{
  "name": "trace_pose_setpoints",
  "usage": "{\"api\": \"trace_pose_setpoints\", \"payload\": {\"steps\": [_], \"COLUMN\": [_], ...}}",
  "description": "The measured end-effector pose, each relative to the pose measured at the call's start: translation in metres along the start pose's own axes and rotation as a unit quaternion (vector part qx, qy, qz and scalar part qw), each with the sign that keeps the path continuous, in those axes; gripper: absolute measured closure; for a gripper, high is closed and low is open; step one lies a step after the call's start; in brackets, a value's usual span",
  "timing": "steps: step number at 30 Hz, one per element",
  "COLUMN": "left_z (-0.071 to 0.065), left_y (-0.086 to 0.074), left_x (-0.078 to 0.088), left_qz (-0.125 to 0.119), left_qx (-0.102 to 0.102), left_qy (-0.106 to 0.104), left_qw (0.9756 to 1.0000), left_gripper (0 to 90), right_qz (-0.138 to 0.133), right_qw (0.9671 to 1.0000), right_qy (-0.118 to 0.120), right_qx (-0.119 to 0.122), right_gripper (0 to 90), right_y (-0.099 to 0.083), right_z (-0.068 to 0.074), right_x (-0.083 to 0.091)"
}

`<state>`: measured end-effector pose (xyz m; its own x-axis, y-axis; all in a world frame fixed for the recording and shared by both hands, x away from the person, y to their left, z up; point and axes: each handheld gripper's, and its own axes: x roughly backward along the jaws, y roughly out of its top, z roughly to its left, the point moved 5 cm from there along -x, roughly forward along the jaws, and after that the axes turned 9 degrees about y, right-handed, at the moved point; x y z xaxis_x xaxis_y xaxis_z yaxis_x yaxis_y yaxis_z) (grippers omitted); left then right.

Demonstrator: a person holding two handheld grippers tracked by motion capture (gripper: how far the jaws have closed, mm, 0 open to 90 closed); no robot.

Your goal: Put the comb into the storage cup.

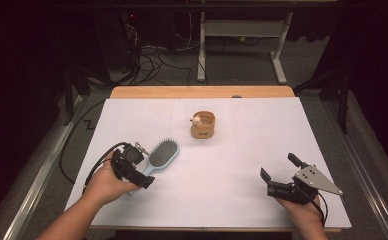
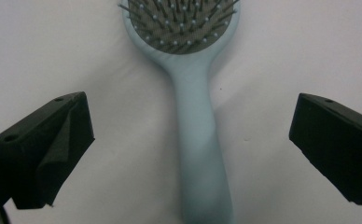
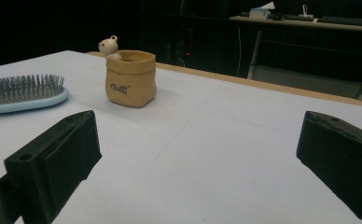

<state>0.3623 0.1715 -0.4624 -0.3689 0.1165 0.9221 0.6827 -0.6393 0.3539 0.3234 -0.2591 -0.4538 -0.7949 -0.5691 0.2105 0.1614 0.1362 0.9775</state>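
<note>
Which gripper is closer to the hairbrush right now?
Left. The left gripper is over the hairbrush handle, jaws open on either side of it. The right gripper sits far off across the table, open.

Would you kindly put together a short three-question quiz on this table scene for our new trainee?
1. True or false: the left gripper is shut on the handle of the hairbrush.
2. Which thing stands farther from the person? A) the hairbrush B) the tan pot C) the right gripper
3. Fill in: the small figure at the rim of the tan pot is a ____.

Key
1. False: the jaws stand wide apart on either side of the handle and do not touch it.
2. B
3. bear
</note>
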Motion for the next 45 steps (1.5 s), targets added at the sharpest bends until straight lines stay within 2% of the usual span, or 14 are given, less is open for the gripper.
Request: {"api": "trace_pose_setpoints", "payload": {"steps": [2, 9, 17, 22, 28, 29, 30, 32, 34, 42, 45], "left_z": [0.0, 0.0, 0.001, 0.002, 0.008, 0.008, 0.008, 0.007, 0.005, 0.003, 0.004], "left_y": [0.004, 0.016, 0.03, 0.038, 0.043, 0.044, 0.047, 0.052, 0.056, 0.074, 0.079], "left_x": [0.001, -0.002, -0.009, -0.014, -0.018, -0.017, -0.015, -0.011, -0.009, -0.004, -0.005], "left_qz": [-0.001, 0.005, 0.025, 0.036, 0.046, 0.052, 0.048, 0.044, 0.051, 0.062, 0.063], "left_qx": [-0.003, -0.011, -0.015, -0.009, 0.008, -0.001, -0.003, 0.003, -0.011, -0.025, -0.024], "left_qy": [-0.004, -0.015, -0.011, -0.016, -0.024, -0.014, -0.011, -0.026, -0.012, -0.01, -0.013], "left_qw": [1.0, 0.9998, 0.9995, 0.9992, 0.9987, 0.9985, 0.9988, 0.9987, 0.9986, 0.9977, 0.9977], "left_gripper": [0.8, 0.5, 0.5, 0.5, 0.6, 0.6, 0.5, 0.6, 0.6, 0.7, 0.7], "right_qz": [0.0, -0.004, -0.006, -0.008, -0.009, -0.009, -0.009, -0.009, -0.008, -0.01, -0.011], "right_qw": [1.0, 1.0, 1.0, 1.0, 1.0, 1.0, 1.0, 1.0, 1.0, 0.9999, 0.9999], "right_qy": [0.002, 0.006, 0.005, 0.004, 0.002, 0.002, 0.002, 0.003, 0.004, 0.005, 0.004], "right_qx": [-0.005, 0.005, 0.004, 0.002, 0.0, 0.0, 0.0, 0.0, 0.0, 0.002, 0.002], "right_gripper": [0.0, 0.0, 0.1, 0.1, 0.1, 0.1, 0.0, 0.1, 0.1, 0.1, 0.1], "right_y": [-0.003, -0.001, 0.0, 0.001, 0.001, 0.001, 0.001, 0.001, 0.001, 0.002, 0.003], "right_z": [-0.001, 0.003, 0.004, 0.004, 0.003, 0.003, 0.003, 0.003, 0.003, 0.005, 0.004], "right_x": [0.001, 0.004, 0.005, 0.006, 0.007, 0.007, 0.007, 0.007, 0.006, 0.007, 0.008]}}
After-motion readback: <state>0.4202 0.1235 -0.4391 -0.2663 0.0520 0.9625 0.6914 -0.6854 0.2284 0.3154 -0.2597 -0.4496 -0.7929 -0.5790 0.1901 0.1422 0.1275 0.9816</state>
